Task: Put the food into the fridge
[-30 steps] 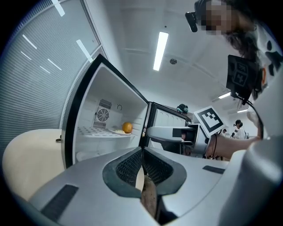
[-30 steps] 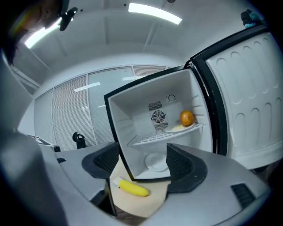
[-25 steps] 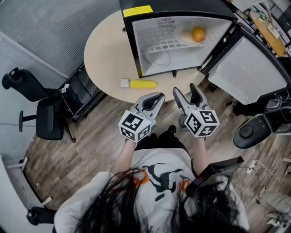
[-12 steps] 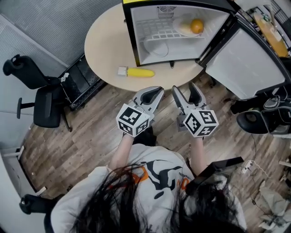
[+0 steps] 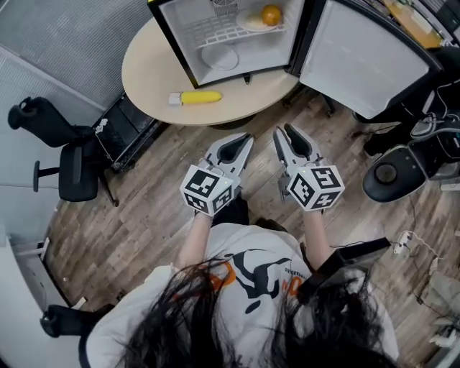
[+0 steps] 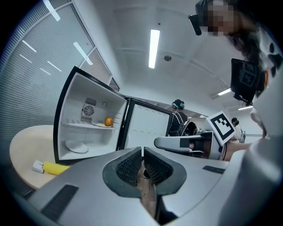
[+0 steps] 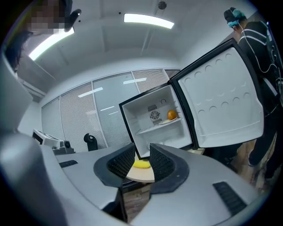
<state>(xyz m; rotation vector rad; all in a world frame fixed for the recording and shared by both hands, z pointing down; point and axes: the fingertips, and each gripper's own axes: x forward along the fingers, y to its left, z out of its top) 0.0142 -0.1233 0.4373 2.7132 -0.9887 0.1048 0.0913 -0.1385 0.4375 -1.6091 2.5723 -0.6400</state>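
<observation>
Jaws of the left gripper (image 6: 142,152) are seen drawn together, their ribbed pads all but meeting, and nothing is gripped between them. Jaws of the right gripper (image 7: 142,154) are set a narrow gap apart, having just been closing, and nothing is held there either. Through that gap only the yellow food (image 7: 141,164) and a strip of the table (image 7: 142,175) are glimpsed, far off.

From the head view, both grippers are held side by side above a wooden floor (image 5: 136,215), in front of the person's body. They are pointed toward the table and are stopped short of its edge. A black-and-white marker cube (image 5: 208,190) is carried at the back of each.

At far left, a black office chair (image 5: 61,162) is parked on the floor. Next to it the round, pale table is seen. The yellow food, a long piece with a pale end, is laid flat near the table's front edge. It is placed just in front of the fridge's left corner, outside the fridge and well apart from both grippers.

A small black fridge (image 5: 172,43) with a white interior is stood on the table. Inside, a white dish (image 5: 221,57) is set on the bottom and an orange (image 5: 271,14) is placed on a plate (image 5: 251,21) on the upper shelf. The door (image 5: 359,61) is swung wide open to the right.
</observation>
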